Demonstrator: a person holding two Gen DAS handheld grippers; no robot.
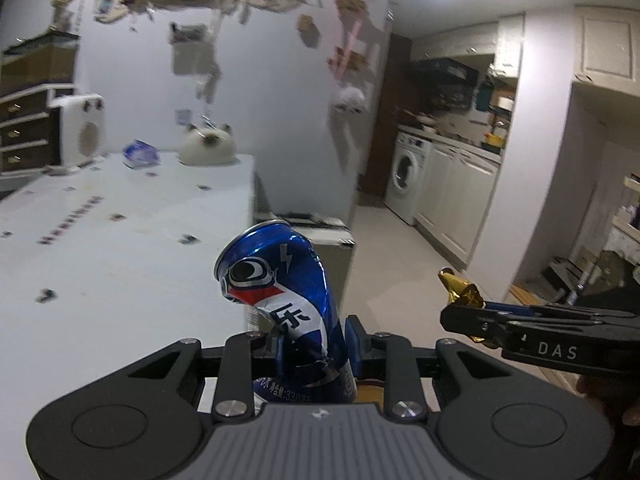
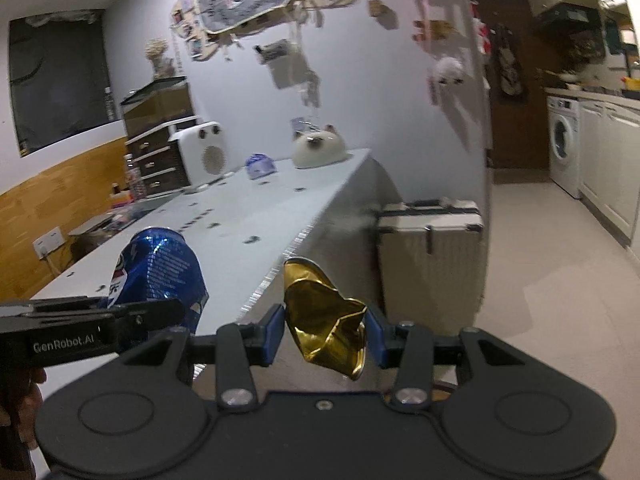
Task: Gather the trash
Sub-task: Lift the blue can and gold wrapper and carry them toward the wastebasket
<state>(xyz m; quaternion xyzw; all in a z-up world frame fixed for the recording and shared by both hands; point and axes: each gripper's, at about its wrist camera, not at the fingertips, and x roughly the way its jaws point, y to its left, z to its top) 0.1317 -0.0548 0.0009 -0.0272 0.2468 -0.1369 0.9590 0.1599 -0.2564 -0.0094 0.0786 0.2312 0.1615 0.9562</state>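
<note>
Left gripper (image 1: 314,344) clamped on a crushed blue aluminium drink can (image 1: 280,300), blue-padded fingers (image 1: 354,334) pinching the dented waist, rim tilted up and leftward. Right gripper (image 2: 325,334) closed on a crumpled gold metal can (image 2: 326,320), squashed nearly flat between the pads. Both pieces of trash held aloft, off the long white bench (image 1: 120,240), just past its near corner and over the floor; likely in transit toward a bin, though no bin visible in either view. Grippers carried side by side, near each other, each showing in the other's camera. Mid-body grip on both cans probably chosen because the crush leaves flat faces there. Far end of bench: crumpled blue-and-white wrapper (image 1: 140,154), possibly more trash to fetch, beside a cream cat-shaped ornament (image 1: 208,146). Pale ribbed suitcase (image 2: 430,256) standing against bench end.
</note>
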